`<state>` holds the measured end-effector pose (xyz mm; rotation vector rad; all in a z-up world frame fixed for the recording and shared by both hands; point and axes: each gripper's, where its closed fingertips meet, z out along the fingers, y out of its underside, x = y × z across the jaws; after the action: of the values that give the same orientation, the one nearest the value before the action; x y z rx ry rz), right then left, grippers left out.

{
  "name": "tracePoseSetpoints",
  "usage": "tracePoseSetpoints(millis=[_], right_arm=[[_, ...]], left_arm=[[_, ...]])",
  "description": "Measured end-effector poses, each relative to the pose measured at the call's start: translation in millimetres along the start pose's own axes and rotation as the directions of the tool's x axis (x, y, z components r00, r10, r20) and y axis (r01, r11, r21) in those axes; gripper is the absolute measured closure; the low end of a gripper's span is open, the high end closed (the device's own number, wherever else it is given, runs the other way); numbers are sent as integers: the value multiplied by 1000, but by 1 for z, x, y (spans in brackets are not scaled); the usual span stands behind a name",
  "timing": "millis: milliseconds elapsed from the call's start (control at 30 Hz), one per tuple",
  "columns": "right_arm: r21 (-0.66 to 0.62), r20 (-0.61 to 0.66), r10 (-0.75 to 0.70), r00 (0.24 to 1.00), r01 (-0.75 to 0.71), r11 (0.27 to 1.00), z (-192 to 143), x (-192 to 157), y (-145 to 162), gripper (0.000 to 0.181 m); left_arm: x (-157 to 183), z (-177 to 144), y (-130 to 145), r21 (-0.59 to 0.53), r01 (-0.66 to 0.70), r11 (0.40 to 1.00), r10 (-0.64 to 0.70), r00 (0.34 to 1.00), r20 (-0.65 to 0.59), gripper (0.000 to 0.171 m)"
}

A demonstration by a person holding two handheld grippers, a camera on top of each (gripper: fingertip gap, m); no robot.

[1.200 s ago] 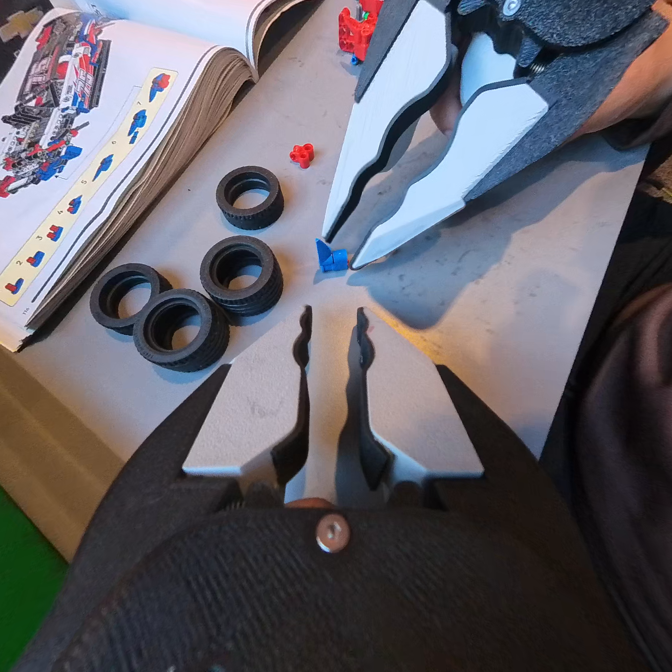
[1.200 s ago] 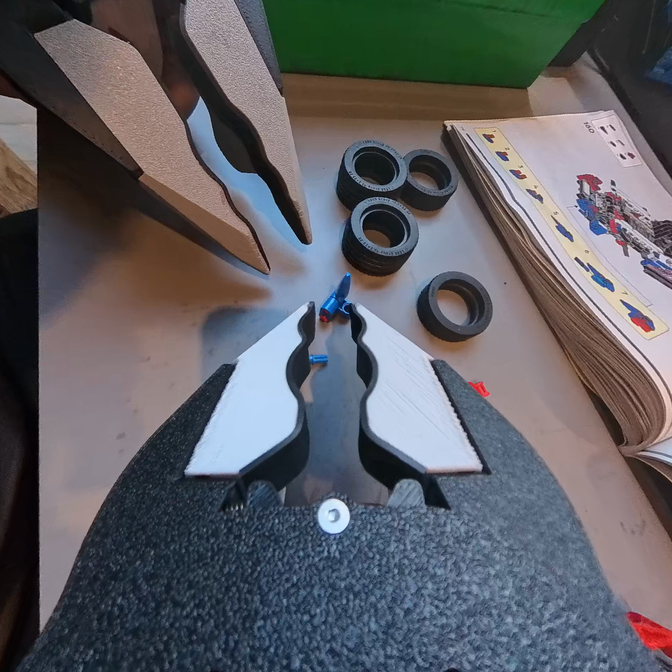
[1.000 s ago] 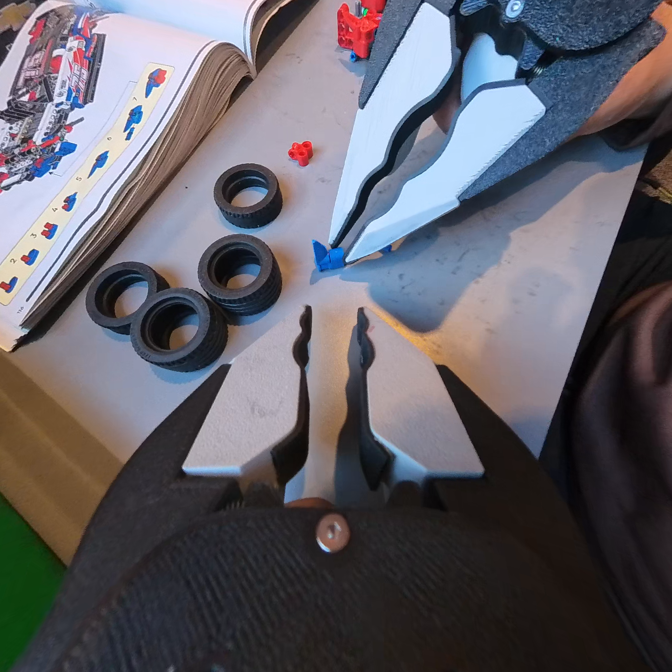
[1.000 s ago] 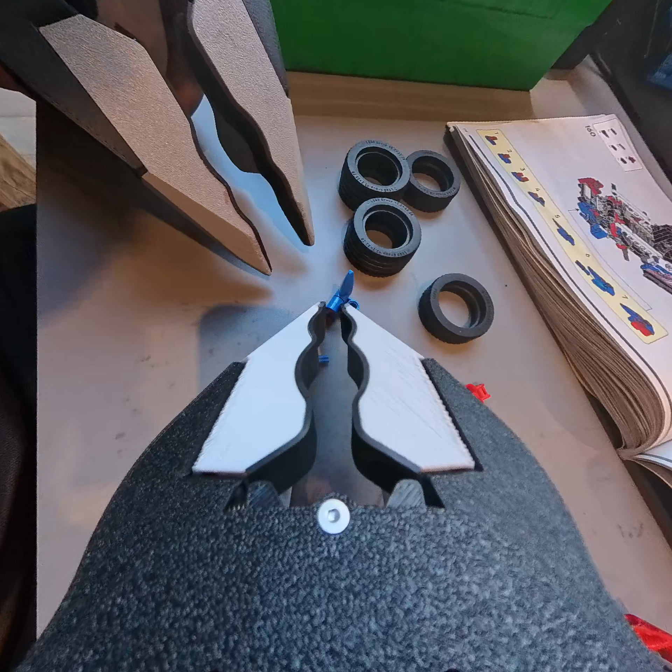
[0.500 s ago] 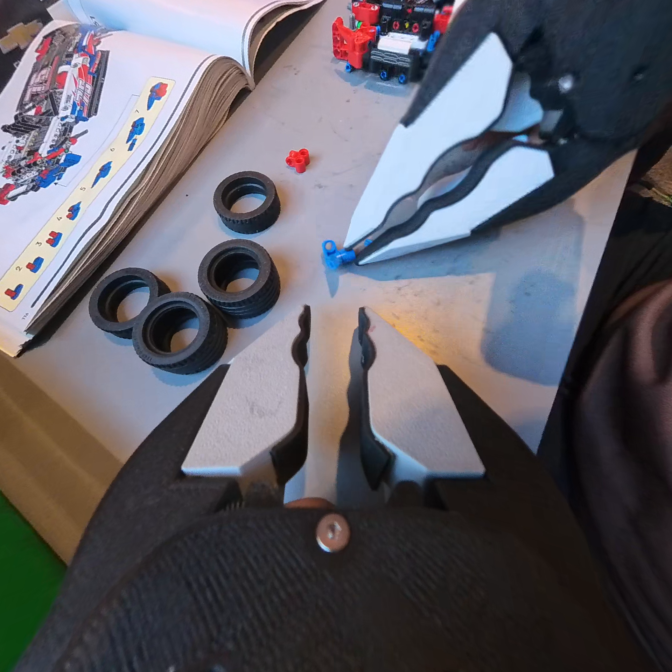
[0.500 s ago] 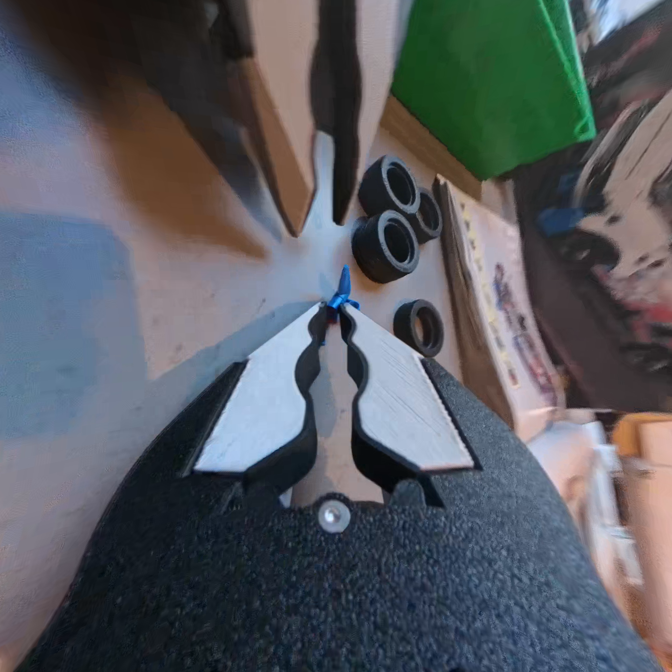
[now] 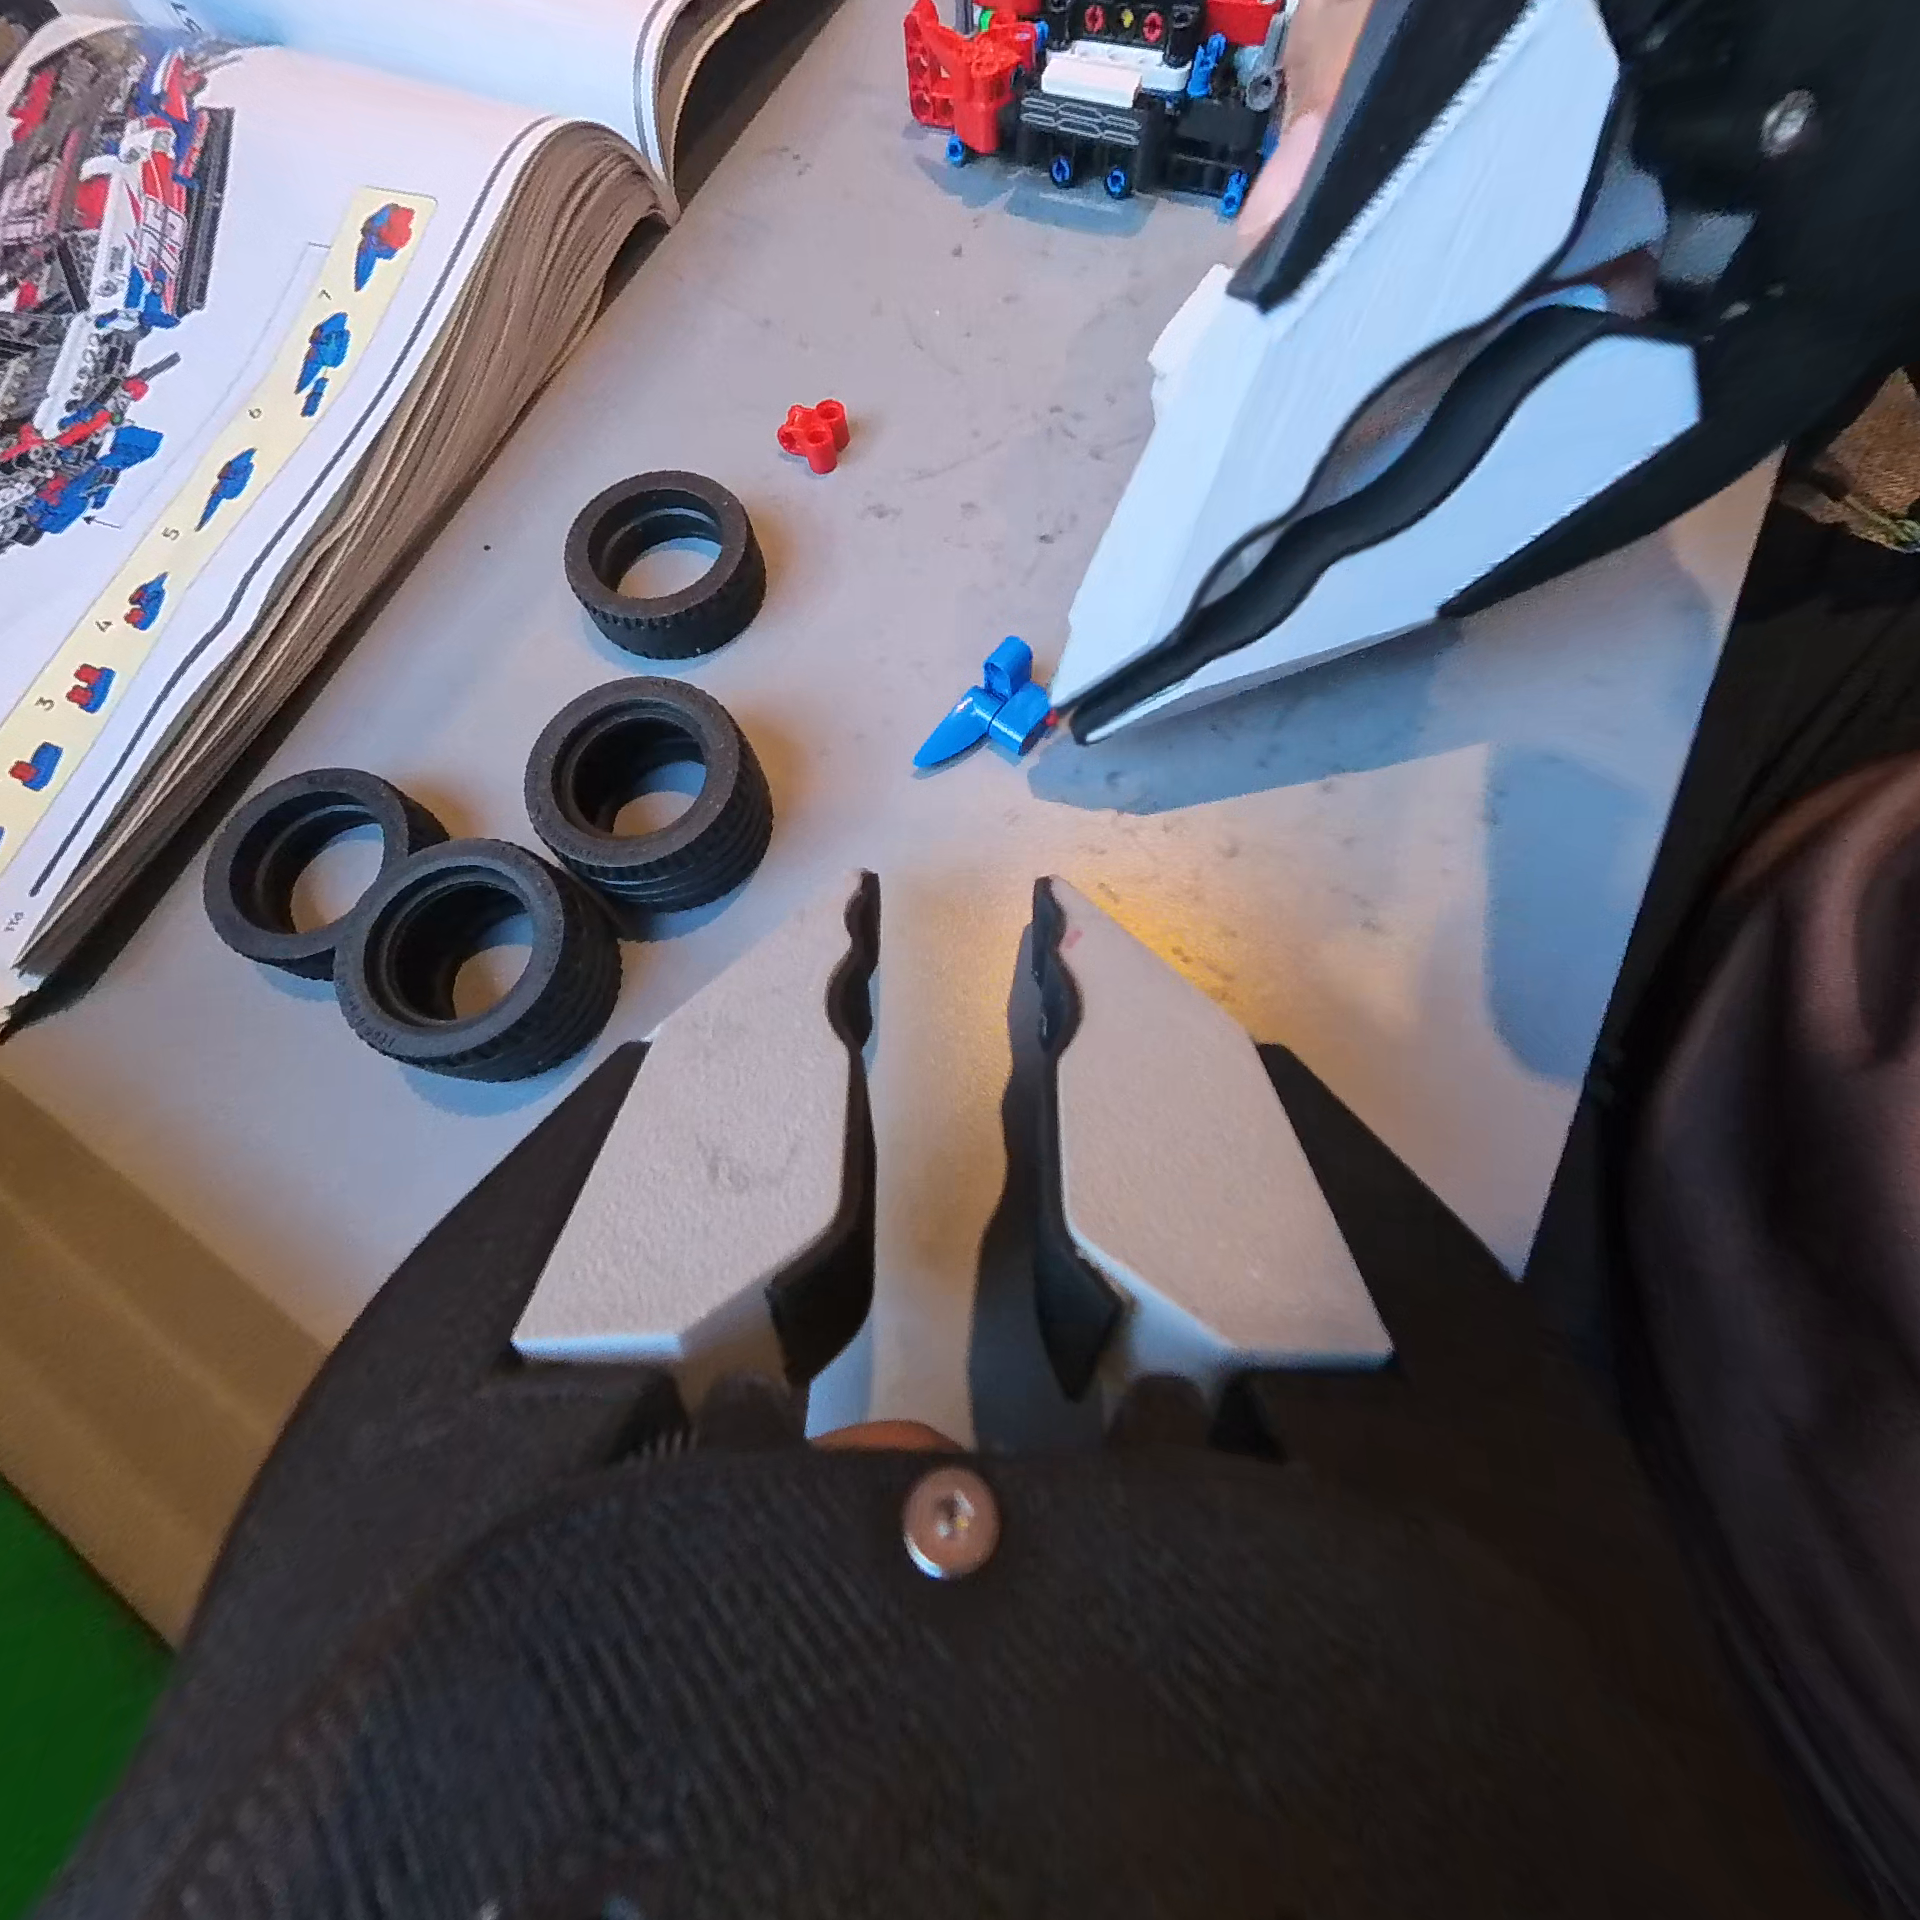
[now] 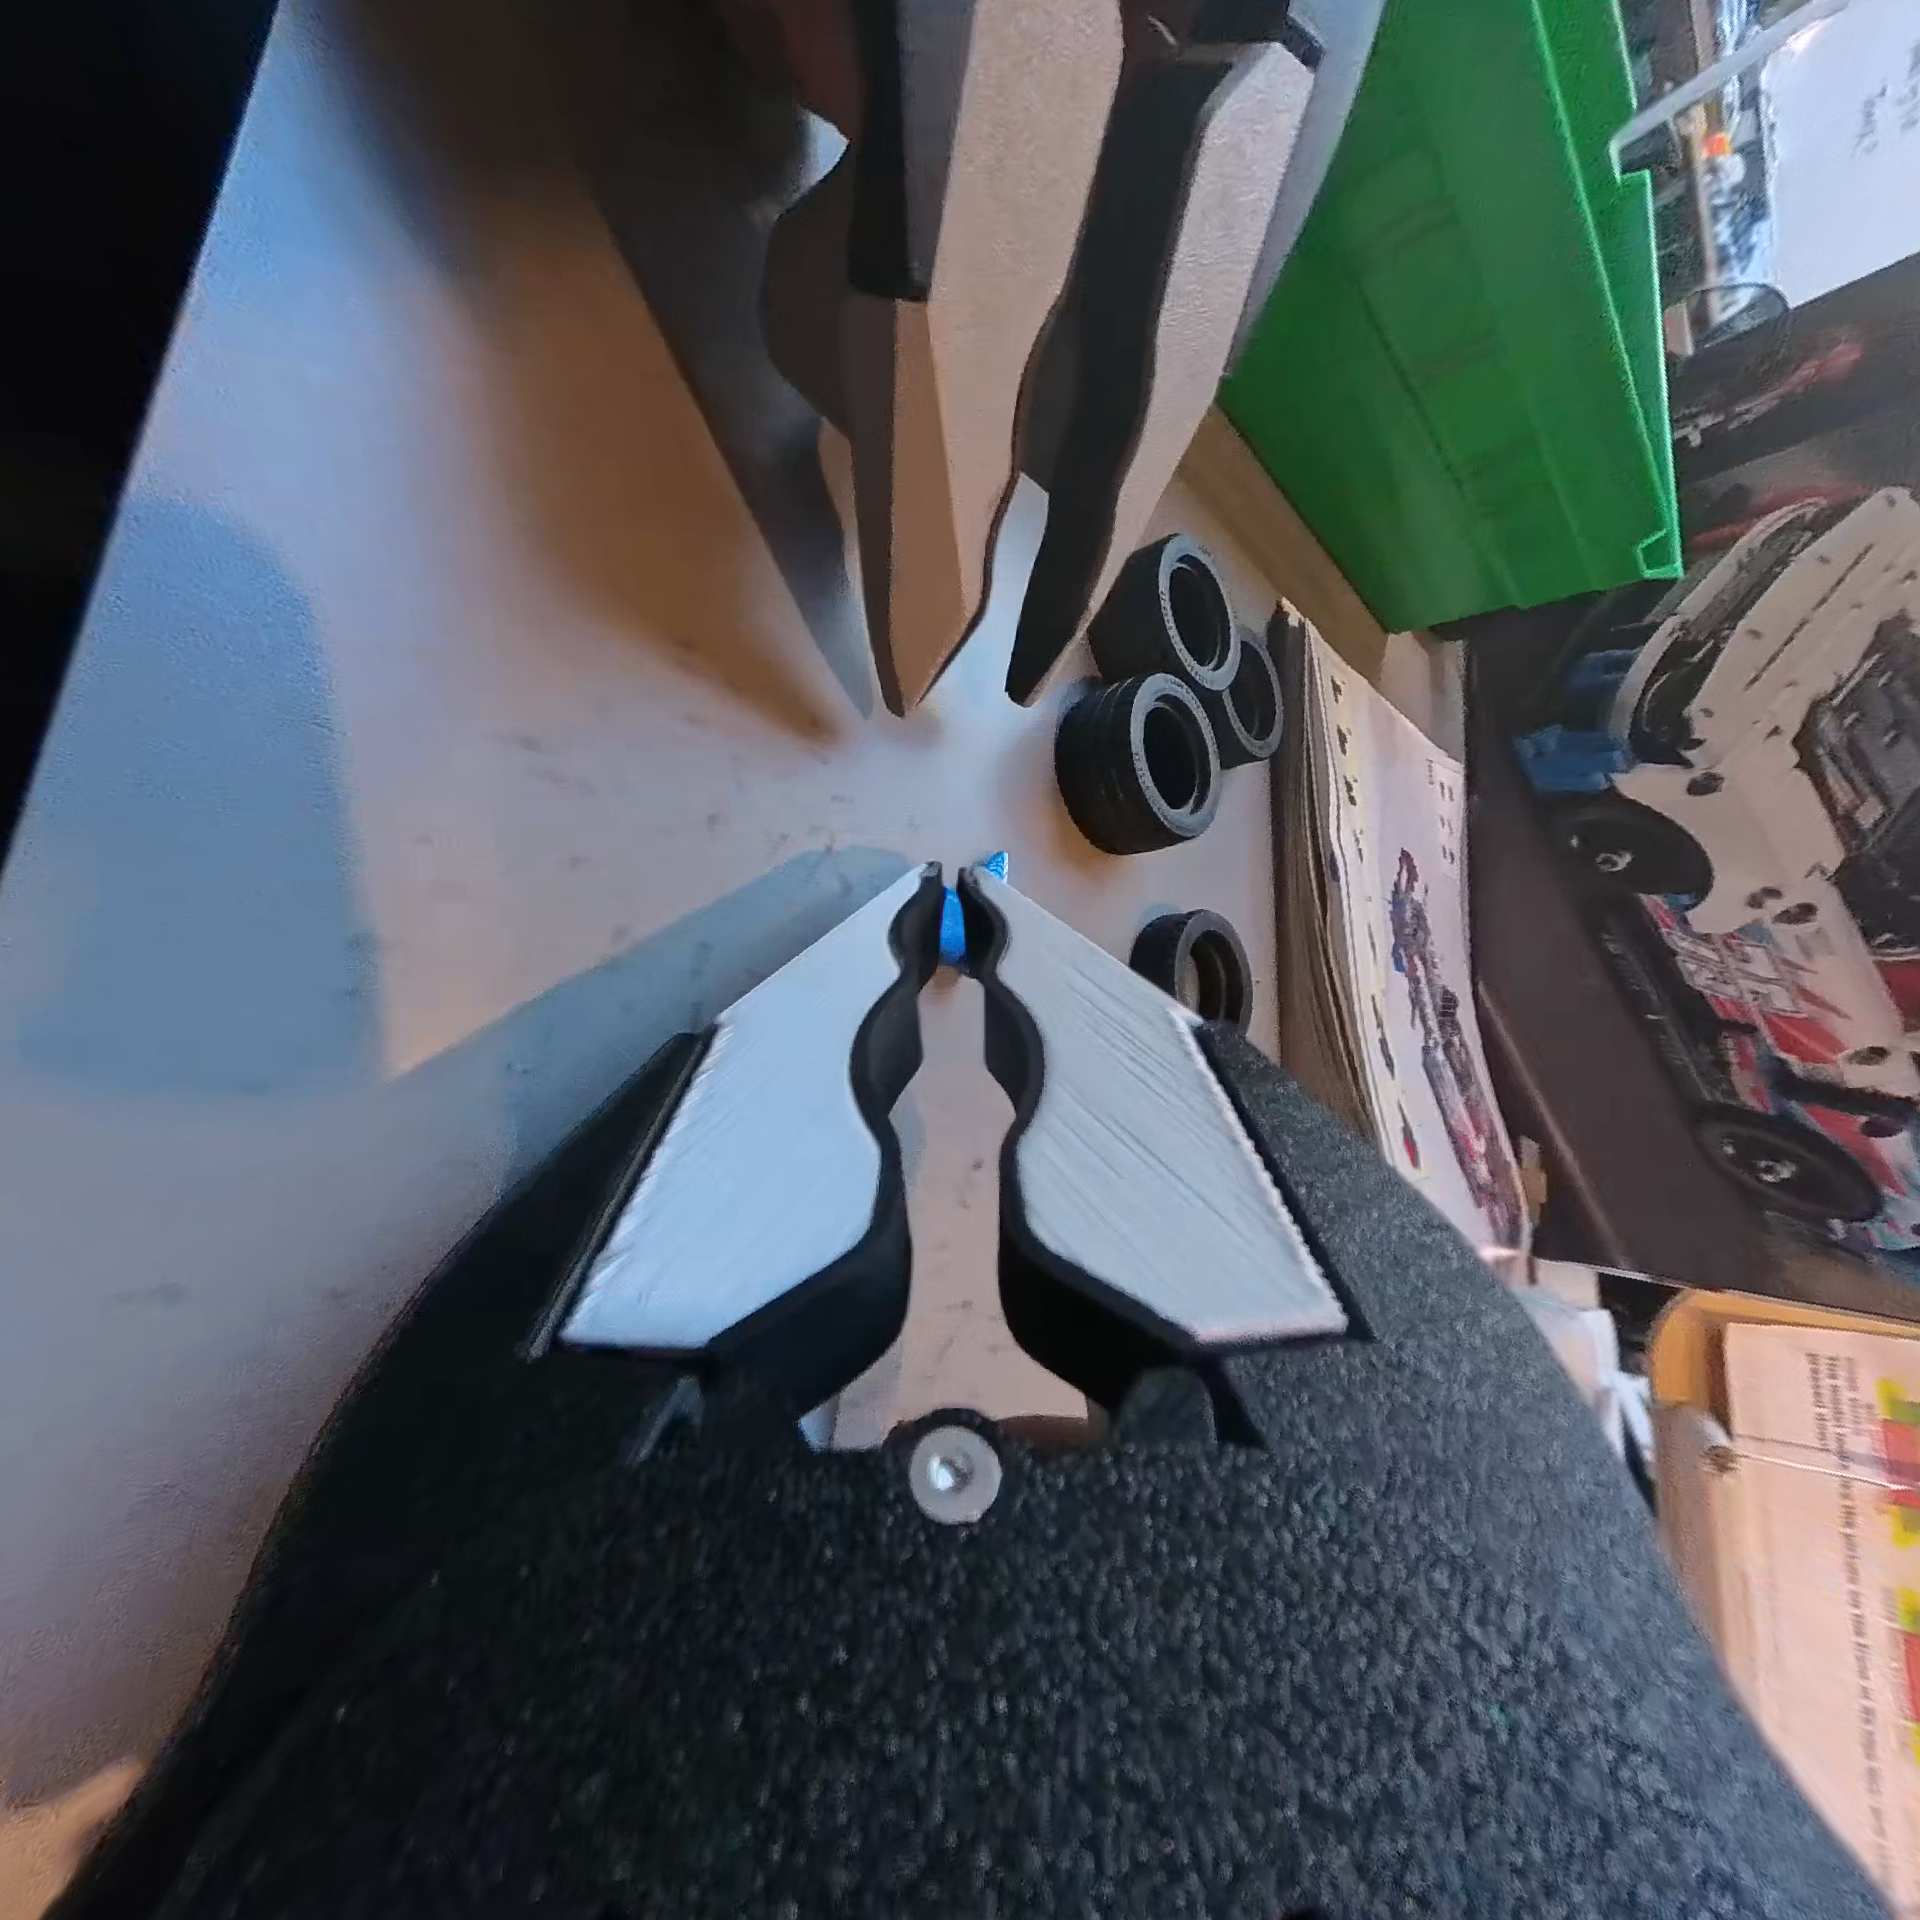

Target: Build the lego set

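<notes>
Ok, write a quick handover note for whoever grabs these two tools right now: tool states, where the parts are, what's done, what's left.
Right tool: shut on the small blue piece, low at the table.
Left tool: open, empty, hovering just short of that piece.
Parts: four black tyres loose on the table beside the open instruction book; a small red connector lies alone; the partly built red and black model sits at the far edge.
Done: blue piece gripped.
Left: fit it to the model; tyres not yet mounted.
</notes>
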<state>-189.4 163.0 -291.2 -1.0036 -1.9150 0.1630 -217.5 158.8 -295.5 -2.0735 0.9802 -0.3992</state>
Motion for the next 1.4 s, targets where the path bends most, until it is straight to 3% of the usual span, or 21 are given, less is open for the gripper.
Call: tracePoseSetpoints(millis=[300,633,1400], right_arm=[[75,38,200,979,-202,977,-2,6,6,167],[141,141,468,872,-486,862,-8,26,10,162],[38,243,510,825,-533,845,3,16,18,156]], left_arm=[[0,-1,-1,12,3,1000,-3,1000,-2,145],[1,-2,-2,20,7,1000,-7,1000,-12,145],[1,-2,-2,21,3,1000,-2,1000,-12,145]])
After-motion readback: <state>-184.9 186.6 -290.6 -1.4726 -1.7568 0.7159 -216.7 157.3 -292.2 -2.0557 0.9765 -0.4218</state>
